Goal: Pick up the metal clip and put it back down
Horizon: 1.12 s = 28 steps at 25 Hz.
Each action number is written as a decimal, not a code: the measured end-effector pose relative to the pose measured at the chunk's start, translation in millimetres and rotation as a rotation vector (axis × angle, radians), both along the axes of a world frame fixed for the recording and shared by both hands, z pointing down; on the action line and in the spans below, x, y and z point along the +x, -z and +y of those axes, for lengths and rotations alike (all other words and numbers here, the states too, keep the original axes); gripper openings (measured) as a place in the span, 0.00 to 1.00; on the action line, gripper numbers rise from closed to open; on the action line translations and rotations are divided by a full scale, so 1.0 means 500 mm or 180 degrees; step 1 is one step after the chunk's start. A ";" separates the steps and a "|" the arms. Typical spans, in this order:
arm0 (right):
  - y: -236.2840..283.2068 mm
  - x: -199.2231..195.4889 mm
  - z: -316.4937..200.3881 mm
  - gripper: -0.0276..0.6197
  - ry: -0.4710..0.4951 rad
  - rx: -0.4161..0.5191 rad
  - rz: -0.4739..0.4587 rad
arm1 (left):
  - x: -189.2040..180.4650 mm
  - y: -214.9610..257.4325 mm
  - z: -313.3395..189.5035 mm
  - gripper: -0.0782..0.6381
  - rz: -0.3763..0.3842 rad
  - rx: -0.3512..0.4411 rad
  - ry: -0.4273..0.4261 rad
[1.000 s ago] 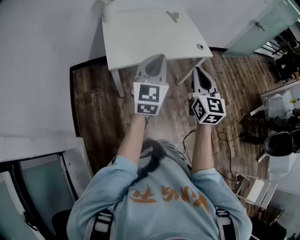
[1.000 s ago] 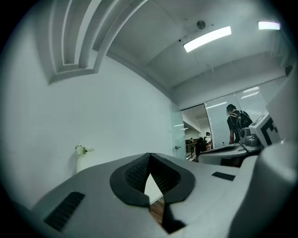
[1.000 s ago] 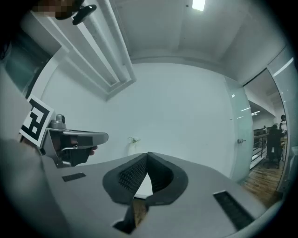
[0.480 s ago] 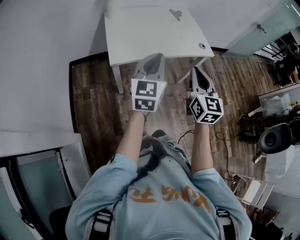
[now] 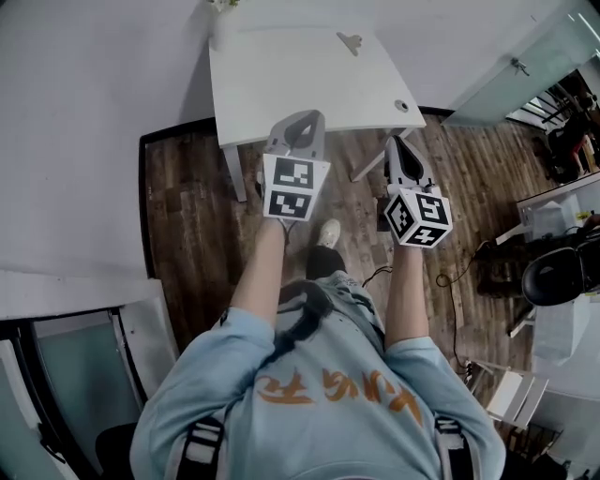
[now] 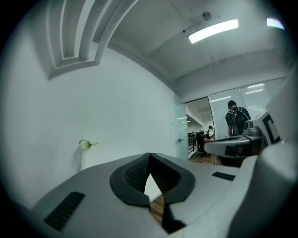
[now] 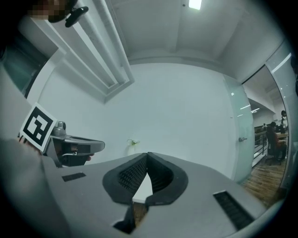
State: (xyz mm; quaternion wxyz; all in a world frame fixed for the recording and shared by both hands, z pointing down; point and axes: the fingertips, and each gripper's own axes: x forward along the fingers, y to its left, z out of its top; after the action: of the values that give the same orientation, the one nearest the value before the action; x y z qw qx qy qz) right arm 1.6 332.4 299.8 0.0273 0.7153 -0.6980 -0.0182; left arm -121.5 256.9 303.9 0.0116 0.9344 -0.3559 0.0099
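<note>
The metal clip [image 5: 350,40] lies near the far edge of the white table [image 5: 281,75], small and grey. My left gripper [image 5: 302,122] is held in the air over the table's near edge, its jaws shut with nothing between them. My right gripper [image 5: 397,146] hovers beside the table's near right corner, also shut and empty. In the left gripper view the left gripper [image 6: 149,156] points at the white wall with its pads meeting at the tips. In the right gripper view the right gripper [image 7: 147,155] stands the same way. The clip shows in neither gripper view.
A small vase of flowers [image 5: 220,7] stands at the table's far left corner. A round cable hole [image 5: 401,106] sits near its right edge. Wooden floor, a cable [image 5: 450,277] and office chairs [image 5: 558,281] lie to the right. A person [image 6: 237,116] stands beyond a glass door.
Both grippers have edged forward toward the table, the left one now over its near edge. A shoe has come into sight below the grippers.
</note>
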 end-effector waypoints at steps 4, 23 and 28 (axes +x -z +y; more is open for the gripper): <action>0.021 0.040 -0.055 0.06 0.0052 0.0179 -0.0091 | 0.022 0.020 -0.053 0.13 -0.0058 0.0170 0.0084; -0.092 0.406 -0.479 0.06 0.0120 0.0005 -0.0464 | 0.319 -0.084 -0.447 0.13 -0.0216 -0.0113 0.0519; -0.031 0.575 -0.624 0.06 0.0151 -0.0018 -0.0419 | 0.465 -0.037 -0.579 0.13 -0.0119 -0.0165 0.0747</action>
State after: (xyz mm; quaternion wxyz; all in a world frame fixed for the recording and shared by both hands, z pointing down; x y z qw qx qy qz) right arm 289.1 20.3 315.2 -0.0170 0.6981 -0.7151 0.0302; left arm 111.0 -32.8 322.3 0.0302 0.8854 -0.4626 0.0350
